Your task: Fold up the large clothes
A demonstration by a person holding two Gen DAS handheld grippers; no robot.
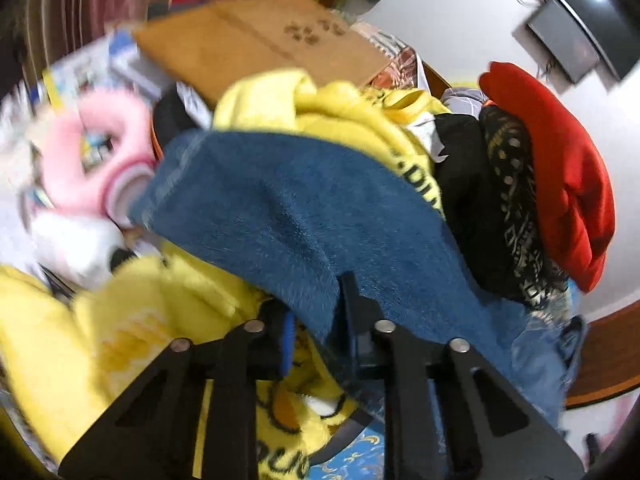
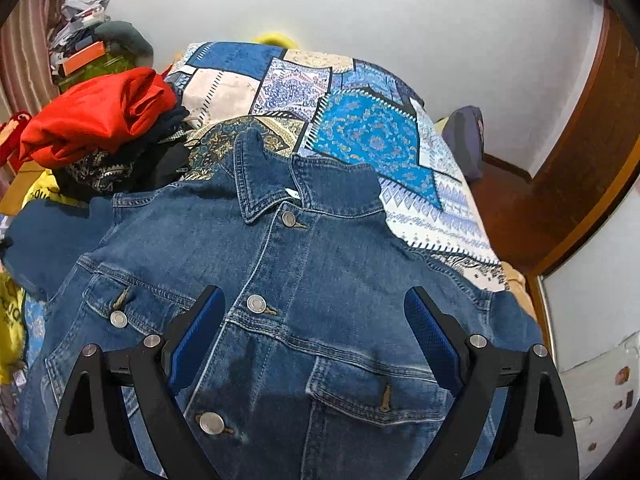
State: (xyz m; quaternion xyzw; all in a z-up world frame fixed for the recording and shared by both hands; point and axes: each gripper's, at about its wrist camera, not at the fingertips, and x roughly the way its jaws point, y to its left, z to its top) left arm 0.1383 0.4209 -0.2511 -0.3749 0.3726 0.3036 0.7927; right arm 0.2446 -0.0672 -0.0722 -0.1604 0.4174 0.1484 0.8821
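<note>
A blue denim jacket lies front up and buttoned on the bed, collar toward the far wall. In the right wrist view my right gripper hovers over its chest, open, with one blue pad on each side of the button placket and nothing pinched. In the left wrist view the jacket's sleeve drapes over a heap of clothes, and my left gripper is shut on its lower edge, with the cloth pinched between the pads. This view is blurred.
A heap sits left of the jacket: a red garment, dark patterned clothes and yellow fleece. Behind it are a cardboard box and a pink plush toy. A patchwork bedspread covers the bed, and a wooden door frame stands at right.
</note>
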